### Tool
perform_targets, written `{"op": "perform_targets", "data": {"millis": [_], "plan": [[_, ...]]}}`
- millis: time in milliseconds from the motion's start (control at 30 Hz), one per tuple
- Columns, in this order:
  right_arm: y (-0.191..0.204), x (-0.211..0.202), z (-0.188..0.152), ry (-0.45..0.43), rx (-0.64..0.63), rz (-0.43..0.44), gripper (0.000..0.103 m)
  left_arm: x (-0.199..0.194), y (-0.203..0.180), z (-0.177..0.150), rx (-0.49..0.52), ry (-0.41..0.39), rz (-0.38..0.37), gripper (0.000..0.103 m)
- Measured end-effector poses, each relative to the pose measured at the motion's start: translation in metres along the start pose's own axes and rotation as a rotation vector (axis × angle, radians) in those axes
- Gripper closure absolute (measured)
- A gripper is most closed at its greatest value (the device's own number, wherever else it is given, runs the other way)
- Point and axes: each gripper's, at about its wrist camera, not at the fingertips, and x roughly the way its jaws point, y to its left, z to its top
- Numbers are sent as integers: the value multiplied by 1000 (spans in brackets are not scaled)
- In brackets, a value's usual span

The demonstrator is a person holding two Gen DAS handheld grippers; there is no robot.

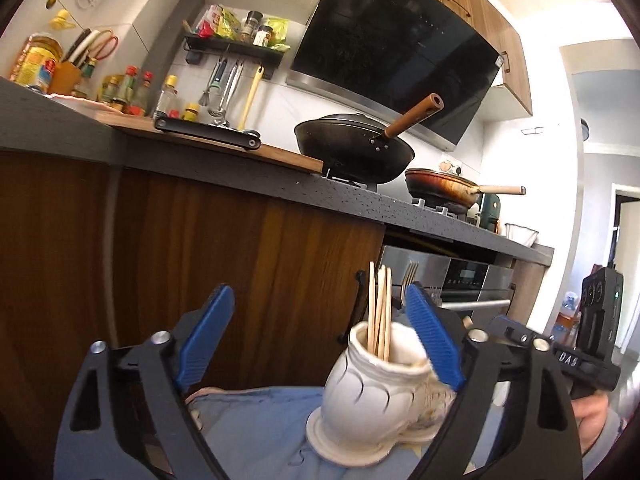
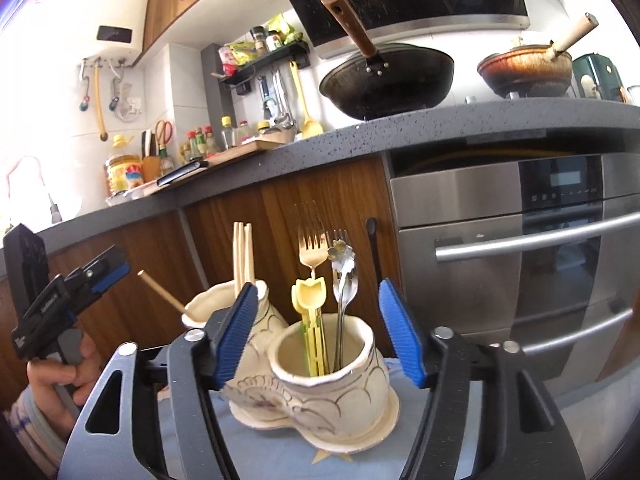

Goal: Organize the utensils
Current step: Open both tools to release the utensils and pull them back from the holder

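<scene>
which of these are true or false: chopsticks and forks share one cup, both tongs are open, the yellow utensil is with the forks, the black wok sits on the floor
1. The chopsticks and forks share one cup. False: the chopsticks stand in the left cup, the forks in the right cup.
2. Both tongs are open. True: the left tongs and right tongs grip nothing.
3. The yellow utensil stands in the cup with the forks. True.
4. The black wok sits on the floor. False: it sits up on the stove.
</scene>
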Motion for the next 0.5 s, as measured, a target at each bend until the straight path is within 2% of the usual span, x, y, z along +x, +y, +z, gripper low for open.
{"op": "perform_targets", "data": {"millis": [133, 267, 367, 500], "plan": [[2, -17, -6, -16, 0, -18, 26, -17, -6, -8, 14, 19, 10, 6], [8, -34, -10, -52, -24, -43, 17, -28, -19, -14, 72, 14, 36, 6], [9, -47, -12, -89, -9, -37, 10, -31, -23, -19, 49, 37, 19, 6], [11, -58, -20, -99, -14, -45, 6, -36, -31, -35, 61, 47, 48, 5]]}}
